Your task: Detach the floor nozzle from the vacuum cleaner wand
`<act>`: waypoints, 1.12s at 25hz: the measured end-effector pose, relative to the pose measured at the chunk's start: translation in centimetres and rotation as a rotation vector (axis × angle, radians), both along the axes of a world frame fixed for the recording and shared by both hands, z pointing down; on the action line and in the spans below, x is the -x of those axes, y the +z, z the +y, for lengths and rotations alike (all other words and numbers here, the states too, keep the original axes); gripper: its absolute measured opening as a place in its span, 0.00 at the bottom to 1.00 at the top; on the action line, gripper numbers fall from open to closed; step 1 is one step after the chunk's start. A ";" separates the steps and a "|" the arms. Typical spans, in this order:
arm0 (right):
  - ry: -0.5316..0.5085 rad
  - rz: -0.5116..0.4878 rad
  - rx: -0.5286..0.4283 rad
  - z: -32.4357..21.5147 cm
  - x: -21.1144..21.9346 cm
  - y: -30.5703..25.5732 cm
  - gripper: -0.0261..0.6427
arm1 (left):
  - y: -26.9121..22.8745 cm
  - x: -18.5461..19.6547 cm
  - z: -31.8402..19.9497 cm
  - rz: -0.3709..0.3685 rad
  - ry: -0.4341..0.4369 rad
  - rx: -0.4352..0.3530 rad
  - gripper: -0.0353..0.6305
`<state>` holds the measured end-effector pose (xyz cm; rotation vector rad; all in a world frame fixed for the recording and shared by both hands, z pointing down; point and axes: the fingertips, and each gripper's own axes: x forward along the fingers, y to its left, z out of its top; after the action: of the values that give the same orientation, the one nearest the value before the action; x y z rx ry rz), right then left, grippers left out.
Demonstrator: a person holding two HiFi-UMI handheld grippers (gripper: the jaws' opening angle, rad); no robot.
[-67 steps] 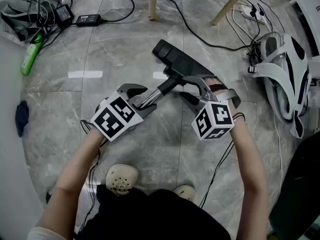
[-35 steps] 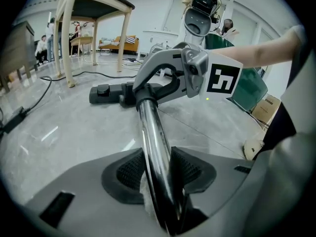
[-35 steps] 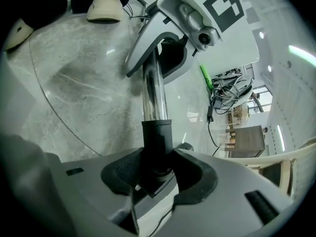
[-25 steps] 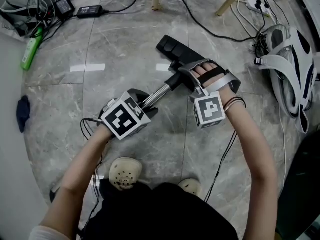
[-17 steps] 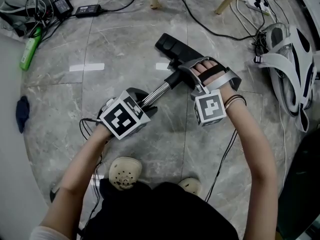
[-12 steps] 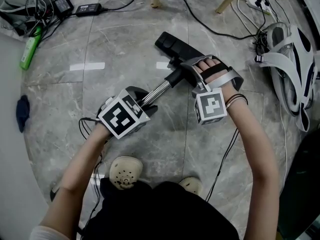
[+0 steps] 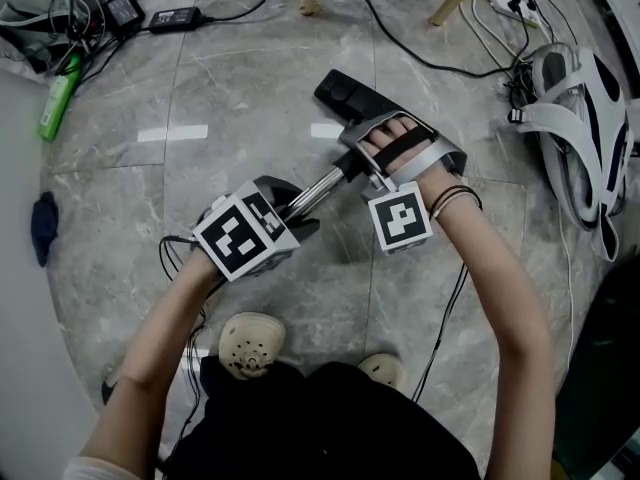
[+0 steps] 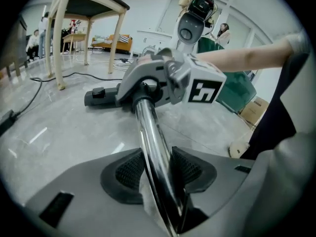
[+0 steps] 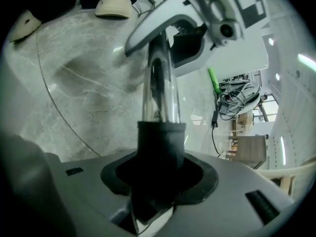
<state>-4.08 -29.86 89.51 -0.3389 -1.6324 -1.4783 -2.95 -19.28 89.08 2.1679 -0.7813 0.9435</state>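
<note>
Left hand-held gripper (image 8: 160, 169): clamps wand (image 8: 147, 125), bracing it.
Right hand-held gripper (image 9: 160, 179): clamps floor nozzle neck (image 9: 160, 142), likely for pulling it off.

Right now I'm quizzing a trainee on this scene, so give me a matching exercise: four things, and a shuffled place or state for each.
1. left hand-held gripper
2. right hand-held gripper
3. floor nozzle
4. blue cloth

A. alone on the floor, far left
B. shut on the black collar
C. shut on the shiny wand
D. on the floor, just beyond the collar

Pairs: 1-C, 2-B, 3-D, 4-A.
</note>
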 end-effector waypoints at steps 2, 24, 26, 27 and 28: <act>0.025 0.028 0.030 0.4 0.0 1.1 0.28 | -0.4 -0.8 0.1 0.009 0.011 -0.007 0.32; 0.366 0.337 -0.161 -17.6 -15.2 -2.3 0.26 | -0.5 4.8 6.1 -0.190 0.111 0.088 0.35; 0.483 0.259 -0.127 -18.7 -17.3 -4.2 0.26 | 0.0 7.6 5.2 -0.233 0.047 0.071 0.35; 0.507 0.209 -0.106 -18.1 -17.3 -4.2 0.26 | -0.5 7.7 4.3 -0.202 0.031 0.054 0.35; 0.506 0.176 -0.090 -17.2 -17.1 -3.8 0.26 | -1.1 7.5 3.1 -0.163 0.020 0.032 0.35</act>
<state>13.00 -47.03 85.71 0.0013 -1.3760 -1.0986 -10.41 -16.19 87.98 2.0942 -0.8160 1.1464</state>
